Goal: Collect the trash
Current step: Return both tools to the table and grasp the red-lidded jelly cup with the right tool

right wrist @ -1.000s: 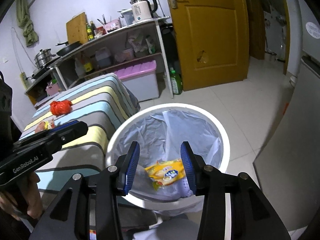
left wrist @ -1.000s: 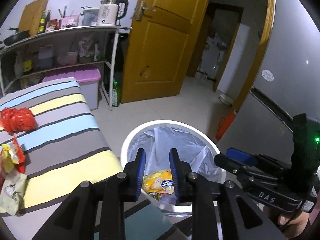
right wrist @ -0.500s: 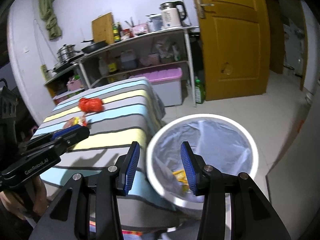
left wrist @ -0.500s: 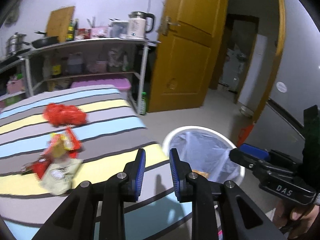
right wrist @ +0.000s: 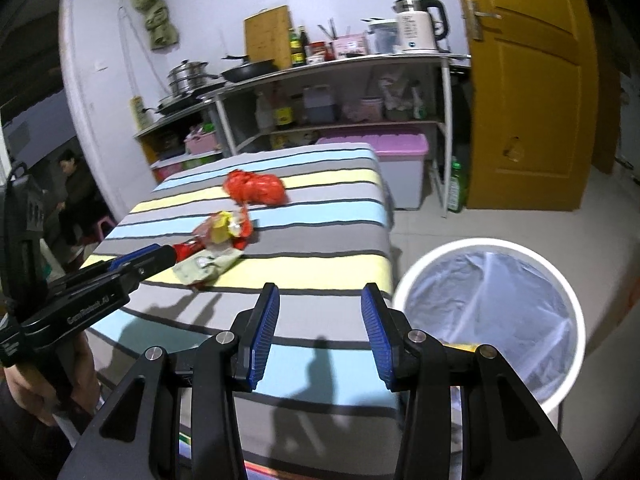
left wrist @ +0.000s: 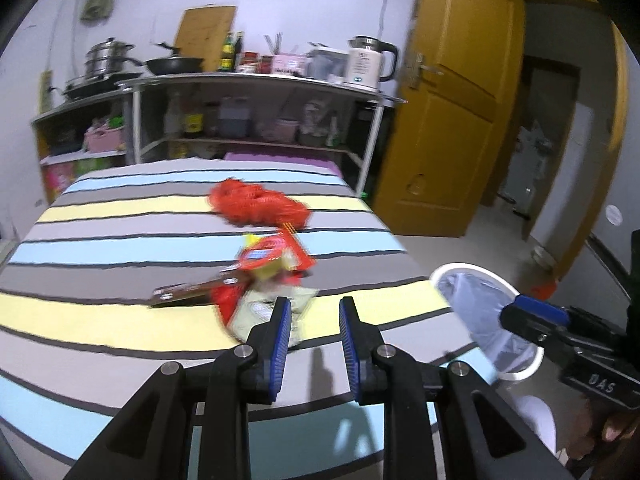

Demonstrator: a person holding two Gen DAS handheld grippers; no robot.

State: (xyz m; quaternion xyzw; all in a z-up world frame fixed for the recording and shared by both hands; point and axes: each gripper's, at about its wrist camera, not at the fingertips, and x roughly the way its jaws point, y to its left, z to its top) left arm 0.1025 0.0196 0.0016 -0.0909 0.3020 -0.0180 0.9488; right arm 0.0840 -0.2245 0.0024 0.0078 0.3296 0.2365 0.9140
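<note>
Your left tongs [left wrist: 311,322] hang released over the striped surface [left wrist: 120,240], nothing between the blue pads; the trash sits just past their tips, toward 11 o'clock. Nearest is a pale wrapper [left wrist: 272,308], touching a red-and-yellow packet [left wrist: 272,258] above it; a brown wrapper [left wrist: 188,290] lies flat at 9 o'clock of that packet; the crumpled red bag [left wrist: 260,204] rests farther back at 12 o'clock, just beside the pile. Motion blur smears the labels, so you cannot read them. Your right tongs [right wrist: 320,320] are also released and hold nothing; they hover over the surface's near edge, with the same pile at their 10 o'clock. The white bin [right wrist: 576,304], lined with a clear bag [right wrist: 492,300], stands on the floor at 3 o'clock, beside the surface; a yellow scrap [right wrist: 466,347] peeks at its near rim.
</note>
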